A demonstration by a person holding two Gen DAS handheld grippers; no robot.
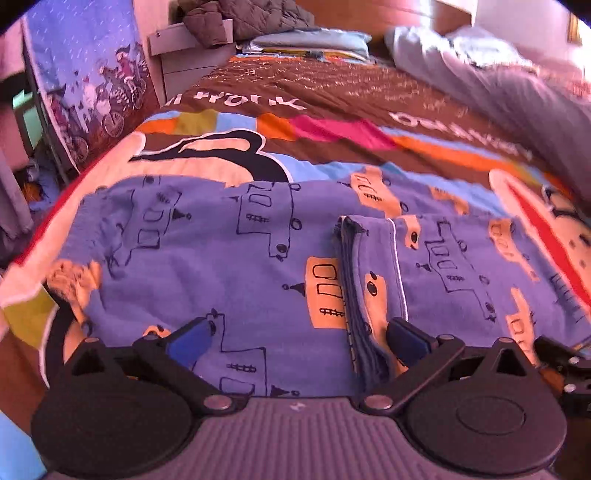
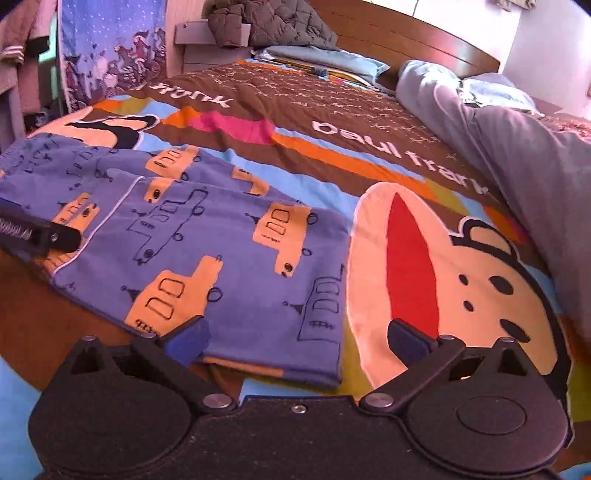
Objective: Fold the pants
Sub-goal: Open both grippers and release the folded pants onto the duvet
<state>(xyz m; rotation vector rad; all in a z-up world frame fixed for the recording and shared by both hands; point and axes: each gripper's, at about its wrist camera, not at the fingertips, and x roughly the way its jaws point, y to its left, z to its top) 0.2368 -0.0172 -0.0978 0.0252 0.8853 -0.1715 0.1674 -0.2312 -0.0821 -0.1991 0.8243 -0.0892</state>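
Observation:
Blue pants (image 1: 207, 258) printed with orange trucks lie flat on the bedspread (image 1: 332, 103), one layer folded over another. A ribbed band (image 1: 351, 280) of the pants runs toward my left gripper (image 1: 299, 336). That gripper is open just above the cloth, and the band lies beside its right pad (image 1: 406, 338). In the right wrist view the pants (image 2: 221, 240) end in a near corner between the pads of my right gripper (image 2: 297, 339), which is open too. Its left pad (image 2: 188, 339) is over the cloth and its right pad over the cartoon face (image 2: 480, 295). Neither gripper holds anything.
A grey duvet (image 2: 517, 147) is bunched along the bed's right side. A pillow (image 2: 332, 55) and a dark quilted jacket (image 2: 273, 22) lie at the wooden headboard (image 2: 406, 37). A printed hanging (image 1: 92, 74) stands left of the bed. The left gripper's body (image 2: 37, 232) shows at the left edge.

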